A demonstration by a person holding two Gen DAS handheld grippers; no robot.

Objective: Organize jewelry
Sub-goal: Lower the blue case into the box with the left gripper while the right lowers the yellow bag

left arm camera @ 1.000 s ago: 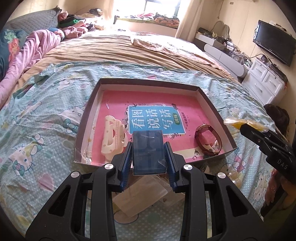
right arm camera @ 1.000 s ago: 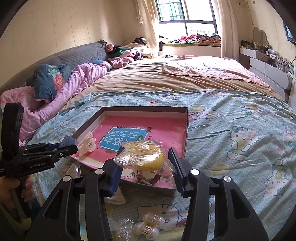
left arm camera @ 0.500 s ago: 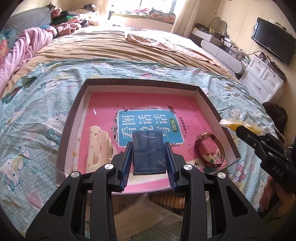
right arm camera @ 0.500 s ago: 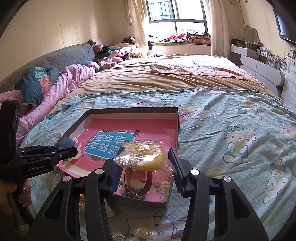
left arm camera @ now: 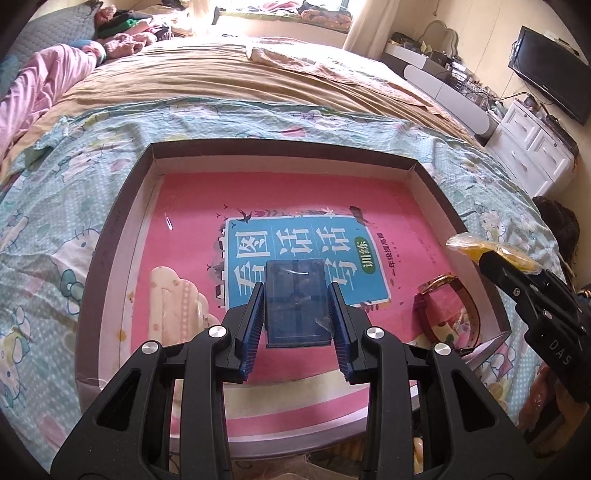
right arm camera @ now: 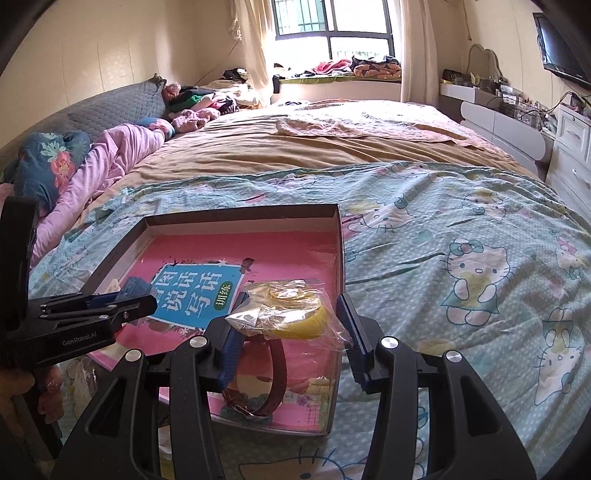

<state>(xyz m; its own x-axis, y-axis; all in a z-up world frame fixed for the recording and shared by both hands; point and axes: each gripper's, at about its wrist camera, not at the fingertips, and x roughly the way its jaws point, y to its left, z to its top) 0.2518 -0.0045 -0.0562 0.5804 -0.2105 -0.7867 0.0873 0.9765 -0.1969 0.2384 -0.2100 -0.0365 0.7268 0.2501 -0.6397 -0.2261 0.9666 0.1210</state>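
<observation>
Left gripper (left arm camera: pixel 296 299) fingers pinch blue box (left arm camera: pixel 296 306) over tray (left arm camera: pixel 280 149); right gripper (right arm camera: pixel 291 325) fingers pinch yellow bagged item (right arm camera: pixel 291 314).

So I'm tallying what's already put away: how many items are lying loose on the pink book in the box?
2: a cream hair clip near the box's left wall and a brown watch near its right wall. The hand-held grippers may hide more.

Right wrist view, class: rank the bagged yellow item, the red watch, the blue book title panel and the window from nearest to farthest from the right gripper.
1. Bagged yellow item, between the jaws.
2. Red watch, just beneath.
3. Blue title panel, left in the tray.
4. Window, far wall.
</observation>
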